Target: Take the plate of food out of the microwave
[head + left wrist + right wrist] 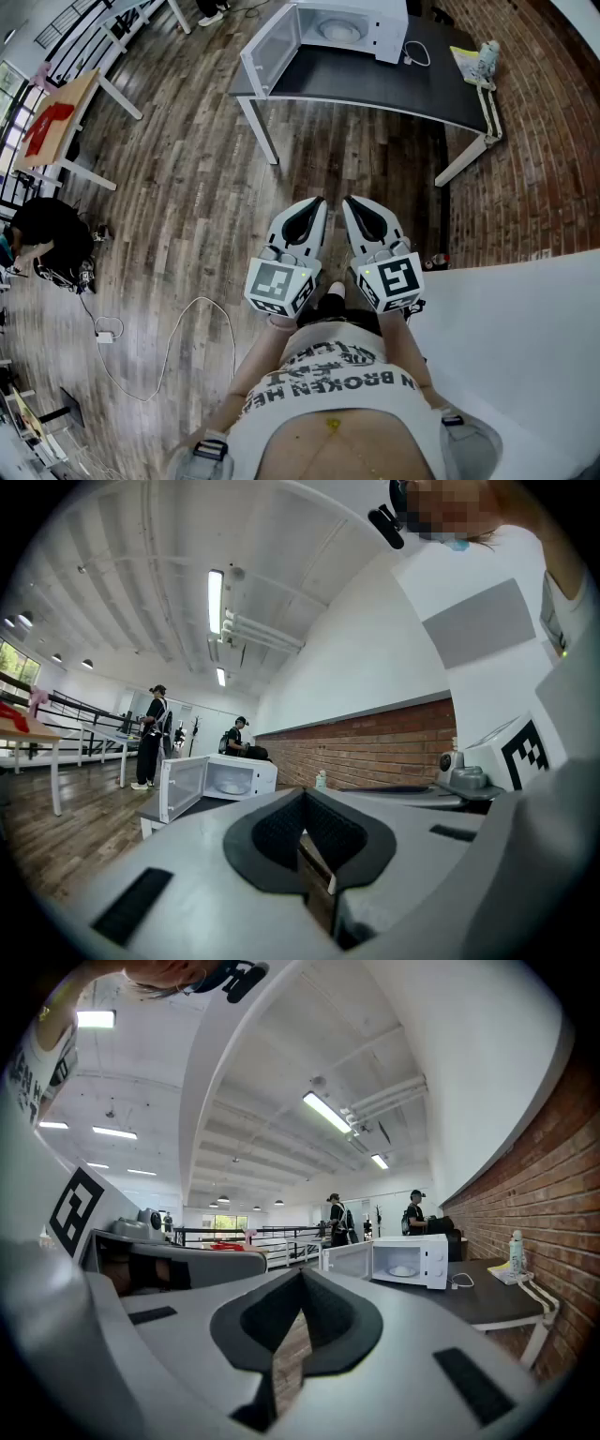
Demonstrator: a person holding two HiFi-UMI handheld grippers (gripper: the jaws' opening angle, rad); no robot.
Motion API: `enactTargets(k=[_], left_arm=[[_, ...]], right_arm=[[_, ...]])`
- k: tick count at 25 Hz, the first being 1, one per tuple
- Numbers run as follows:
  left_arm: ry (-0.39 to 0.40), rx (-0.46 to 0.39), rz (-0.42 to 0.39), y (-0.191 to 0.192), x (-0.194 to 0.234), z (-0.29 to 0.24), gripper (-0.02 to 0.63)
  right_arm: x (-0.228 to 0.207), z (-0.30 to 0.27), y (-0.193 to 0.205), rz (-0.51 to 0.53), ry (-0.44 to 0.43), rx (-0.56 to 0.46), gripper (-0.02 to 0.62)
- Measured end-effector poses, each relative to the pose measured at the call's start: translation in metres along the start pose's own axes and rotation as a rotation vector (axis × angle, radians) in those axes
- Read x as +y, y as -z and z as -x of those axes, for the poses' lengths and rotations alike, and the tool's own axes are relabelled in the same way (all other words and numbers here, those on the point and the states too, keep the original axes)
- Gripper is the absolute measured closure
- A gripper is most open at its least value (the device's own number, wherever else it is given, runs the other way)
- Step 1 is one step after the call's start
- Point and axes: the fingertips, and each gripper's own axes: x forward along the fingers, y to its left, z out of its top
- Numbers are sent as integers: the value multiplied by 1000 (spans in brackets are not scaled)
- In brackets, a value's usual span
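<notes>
The jaws of the left gripper (302, 797) are pressed together with nothing between them, and so are the jaws of the right gripper (301, 1275). In the head view the two grippers, left (317, 202) and right (351, 202), are held side by side and level over the wooden floor (187, 187), just in front of the person's body.

Ahead of them, well apart from both, a white microwave (352, 26) stands on a dark surface (375, 84). Its door (272, 45) is swung wide open to the left. Inside the cavity lies the plate (403, 1270), pale and round, resting flat on the microwave's floor. It is too small to tell what food it carries. The left gripper view shows the same plate (228, 787) in the lit cavity.

A white cable (419, 54) loops on the surface to the right of the microwave. At the surface's far right end stand a bottle (487, 54) and a yellowish packet (464, 62), beside the brick wall (534, 141).
</notes>
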Motion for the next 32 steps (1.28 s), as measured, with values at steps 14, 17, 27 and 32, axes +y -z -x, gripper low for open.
enactTargets(k=[14,17,27,32], left_arm=[[-34,21,57,17,33,-29,600],[-24,16,50,16,55,-53,600],[126,5,71,-10,127,-172,600],[161,28,64,-13,165,-202,600]], right_arm=[[-37,-36,17,-41,20,40,586],[-49,-62,15,-28,40,43,586],[-121,-169,-8,-11,133,43,586],[-134,-217,-9,-24,159,46,587]])
